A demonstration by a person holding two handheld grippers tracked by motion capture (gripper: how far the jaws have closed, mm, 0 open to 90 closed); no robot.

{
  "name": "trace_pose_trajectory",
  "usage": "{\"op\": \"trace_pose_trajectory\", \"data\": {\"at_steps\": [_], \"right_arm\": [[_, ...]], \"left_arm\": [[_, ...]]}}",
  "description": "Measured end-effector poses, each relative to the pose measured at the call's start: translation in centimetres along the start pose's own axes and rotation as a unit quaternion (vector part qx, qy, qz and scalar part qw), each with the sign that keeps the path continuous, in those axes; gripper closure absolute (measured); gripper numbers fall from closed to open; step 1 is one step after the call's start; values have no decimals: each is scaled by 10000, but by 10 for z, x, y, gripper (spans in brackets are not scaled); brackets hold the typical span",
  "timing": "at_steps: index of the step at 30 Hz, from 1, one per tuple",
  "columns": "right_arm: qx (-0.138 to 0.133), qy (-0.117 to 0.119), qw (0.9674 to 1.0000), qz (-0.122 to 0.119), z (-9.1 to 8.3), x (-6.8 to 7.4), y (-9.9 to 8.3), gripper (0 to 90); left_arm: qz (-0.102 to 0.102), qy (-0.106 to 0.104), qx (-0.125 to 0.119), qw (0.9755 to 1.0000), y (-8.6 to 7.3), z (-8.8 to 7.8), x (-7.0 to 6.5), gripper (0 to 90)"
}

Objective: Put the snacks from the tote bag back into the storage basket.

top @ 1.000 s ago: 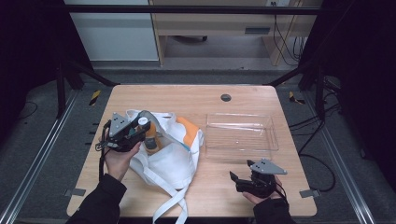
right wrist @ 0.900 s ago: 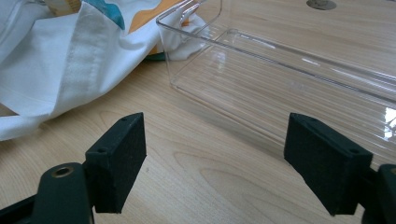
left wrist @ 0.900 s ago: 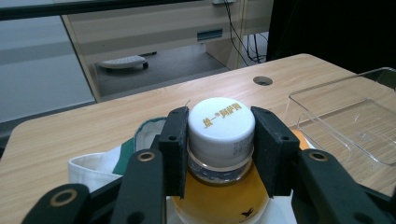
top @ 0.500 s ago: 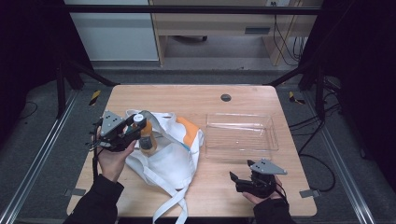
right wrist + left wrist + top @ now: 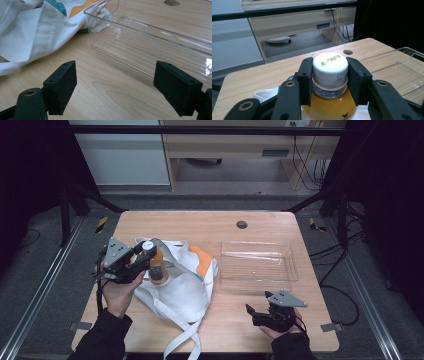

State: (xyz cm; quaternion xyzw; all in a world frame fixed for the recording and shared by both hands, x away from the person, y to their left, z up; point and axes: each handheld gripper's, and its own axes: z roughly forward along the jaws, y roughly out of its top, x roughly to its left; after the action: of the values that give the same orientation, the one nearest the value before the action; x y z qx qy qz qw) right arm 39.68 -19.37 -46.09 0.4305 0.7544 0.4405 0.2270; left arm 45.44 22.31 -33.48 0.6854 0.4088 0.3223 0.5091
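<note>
A bottle of orange drink (image 5: pixel 157 269) with a white cap (image 5: pixel 330 64) stands upright over the white cloth bag (image 5: pixel 186 290). My left gripper (image 5: pixel 144 260) is shut on the bottle's neck, just under the cap, with one black pad on each side (image 5: pixel 306 80). The bag carries an orange and teal print and lies crumpled at the table's left middle. My right gripper (image 5: pixel 256 312) rests low near the front right edge, open and with nothing between its jaws (image 5: pixel 115 85). Ahead of it are the bag's edge (image 5: pixel 32 35) and a clear plastic tray (image 5: pixel 150 42).
The clear tray (image 5: pixel 260 266) sits right of the bag on the wooden table (image 5: pixel 200 227). A round cable hole (image 5: pixel 242 224) is at the back middle. The bag's strap (image 5: pixel 184 340) trails to the front edge. Black frame posts stand at both sides.
My left gripper has shifted a little to the left with the bottle in it. The right gripper has stayed still.
</note>
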Motion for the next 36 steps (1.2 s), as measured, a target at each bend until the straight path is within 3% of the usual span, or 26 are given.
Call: {"op": "trace_pose_trajectory", "data": {"at_steps": [15,36], "right_arm": [[17,-42,10000,-5,1,0,-1,184],[10,-31,10000,-15,1,0,-1,183]], "left_arm": [[71,-189,-88,9998,12,-3,-18,586],[199,-482,-233,9984,45,9,-55,587]]}}
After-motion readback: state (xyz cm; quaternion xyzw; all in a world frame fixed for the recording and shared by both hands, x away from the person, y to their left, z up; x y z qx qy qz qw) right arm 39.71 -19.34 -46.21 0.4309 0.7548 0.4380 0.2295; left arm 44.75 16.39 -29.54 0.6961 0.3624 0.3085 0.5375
